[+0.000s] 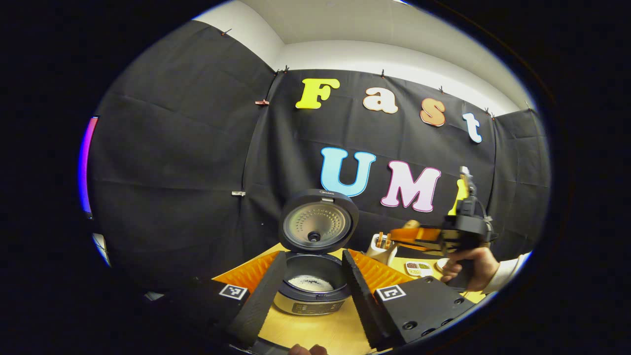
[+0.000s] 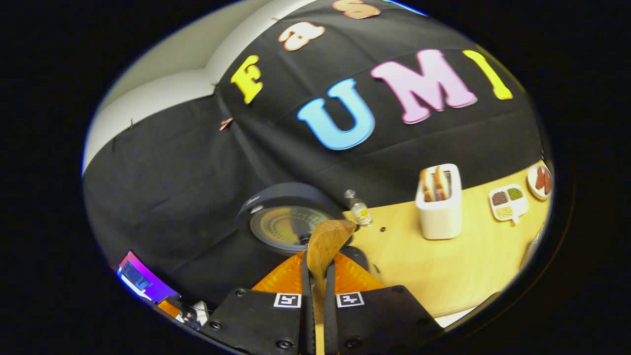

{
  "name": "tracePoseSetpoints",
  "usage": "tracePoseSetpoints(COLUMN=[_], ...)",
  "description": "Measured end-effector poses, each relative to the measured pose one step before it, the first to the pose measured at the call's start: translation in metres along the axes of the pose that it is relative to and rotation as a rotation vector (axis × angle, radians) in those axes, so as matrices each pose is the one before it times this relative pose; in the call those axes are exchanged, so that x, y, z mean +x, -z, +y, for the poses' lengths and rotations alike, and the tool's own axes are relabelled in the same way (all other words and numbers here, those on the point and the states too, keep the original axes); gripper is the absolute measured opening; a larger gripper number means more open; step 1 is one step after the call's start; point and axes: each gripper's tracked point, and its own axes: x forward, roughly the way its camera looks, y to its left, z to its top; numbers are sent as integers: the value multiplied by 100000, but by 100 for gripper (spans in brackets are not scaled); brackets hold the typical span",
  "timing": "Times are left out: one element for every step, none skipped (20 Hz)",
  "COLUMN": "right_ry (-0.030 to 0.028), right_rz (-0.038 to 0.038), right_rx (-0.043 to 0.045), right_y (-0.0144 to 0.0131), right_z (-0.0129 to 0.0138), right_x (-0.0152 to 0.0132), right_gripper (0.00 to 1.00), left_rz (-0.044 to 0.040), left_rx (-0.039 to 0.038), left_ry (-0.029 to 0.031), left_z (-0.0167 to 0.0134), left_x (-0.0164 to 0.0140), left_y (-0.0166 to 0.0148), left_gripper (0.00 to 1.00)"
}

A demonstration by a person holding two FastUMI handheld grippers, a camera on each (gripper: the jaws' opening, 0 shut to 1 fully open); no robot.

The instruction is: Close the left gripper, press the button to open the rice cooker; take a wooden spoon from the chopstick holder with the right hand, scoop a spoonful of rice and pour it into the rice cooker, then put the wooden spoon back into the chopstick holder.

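The rice cooker [image 1: 308, 301] stands open on the wooden table, its lid [image 1: 318, 224] upright and a layer of white rice [image 1: 310, 283] in the pot. My left gripper [image 1: 314, 256] is open, its fingers on either side of the cooker and apart from it. At the right, a hand [image 1: 471, 268] holds my right gripper [image 1: 419, 235] above the white chopstick holder [image 1: 382, 249]. My right gripper [image 2: 318, 268] is shut on the wooden spoon [image 2: 326, 239], whose bowl points toward the cooker lid [image 2: 288, 222]. The chopstick holder [image 2: 438, 209] holds other wooden utensils.
A small glass bottle [image 2: 359, 207] stands between the cooker and the holder. A divided dish of grains [image 2: 508, 202] and a small plate [image 2: 540, 180] lie at the table's far right. Bare tabletop [image 2: 443, 266] stretches in front of the holder.
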Motion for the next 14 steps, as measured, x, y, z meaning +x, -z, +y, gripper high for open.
tracePoseSetpoints(right_ry=[4772,5061,4319,3769,3471,3201,3121,2948,2470,2236,2075,1930,1922,2438], right_rz=[-2484,-1850,-1563,-1194,-1314,-1357,-1002,-807,-737,-521,-728,-955,-1120,-453], right_rx=[982,656,828,731,450,-33,-133,145,743,1043,1404,1273,1256,223], right_y=[-1517,-1319,-1153,-866,-1115,-1112,-905,-621,-675,-556,-699,-635,-630,-355], right_z=[-3497,-3415,-3296,-2894,-2910,-2702,-2768,-2578,-2452,-2188,-2135,-2099,-2003,-1784], right_x=[-1506,-1035,-1046,-789,-748,-698,-326,-236,-19,-24,145,183,321,336], right_gripper=[11,11,11,11,11,11,11,11,11,11,11,11,11,11], left_rz=[31,-6,-17,423,795,787,441,624,858,916,372,421,635,448], left_rx=[61,72,327,755,944,810,380,-52,-99,203,726,987,1363,1368], left_ry=[-184,-99,-19,65,191,60,43,-91,-296,-431,-404,-404,-486,-529], left_z=[-428,-581,-648,-745,-777,-784,-905,-933,-894,-817,-820,-765,-599,-429], left_x=[364,425,335,306,240,226,171,168,113,139,16,-59,-42,-5], left_y=[-108,-3,20,167,241,275,98,269,260,177,0,-83,20,-77], left_gripper=[80,80,80,80,80,80,80,80,80,80,80,80,80,80])
